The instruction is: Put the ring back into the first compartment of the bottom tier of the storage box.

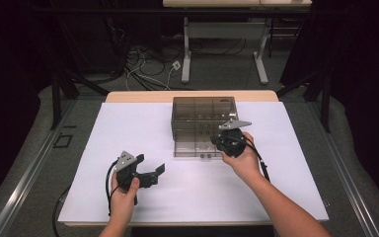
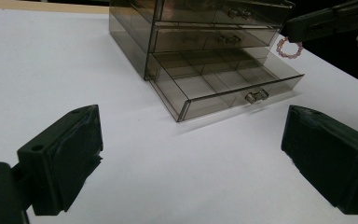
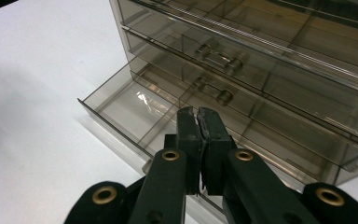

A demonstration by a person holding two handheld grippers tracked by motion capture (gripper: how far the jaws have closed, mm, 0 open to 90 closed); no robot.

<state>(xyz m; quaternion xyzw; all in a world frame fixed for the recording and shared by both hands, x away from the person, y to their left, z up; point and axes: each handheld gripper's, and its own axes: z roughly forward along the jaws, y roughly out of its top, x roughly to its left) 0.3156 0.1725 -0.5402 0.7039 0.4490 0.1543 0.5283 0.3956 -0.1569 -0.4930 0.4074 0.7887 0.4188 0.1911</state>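
Note:
A smoky clear drawer cabinet [image 1: 205, 109] stands at the back middle of the white table [image 1: 128, 128]. Its bottom drawer [image 2: 223, 86] is pulled out, and its divided compartments look empty. My right gripper [image 3: 198, 114] hovers over that open drawer [image 3: 135, 109] with its jaws pressed together. In the left gripper view a small ring of pink beads [image 2: 289, 48] hangs from the tip of the right gripper [image 2: 298, 25]. My left gripper [image 2: 191, 154] rests low at the front left of the table [image 1: 152, 164], open with nothing between its fingers, facing the cabinet.
The two upper drawers [image 3: 242, 56] are closed, each with a small bar handle. Past the table's far edge are the legs of another table [image 1: 186, 59] and loose cables [image 1: 143, 69] on the floor.

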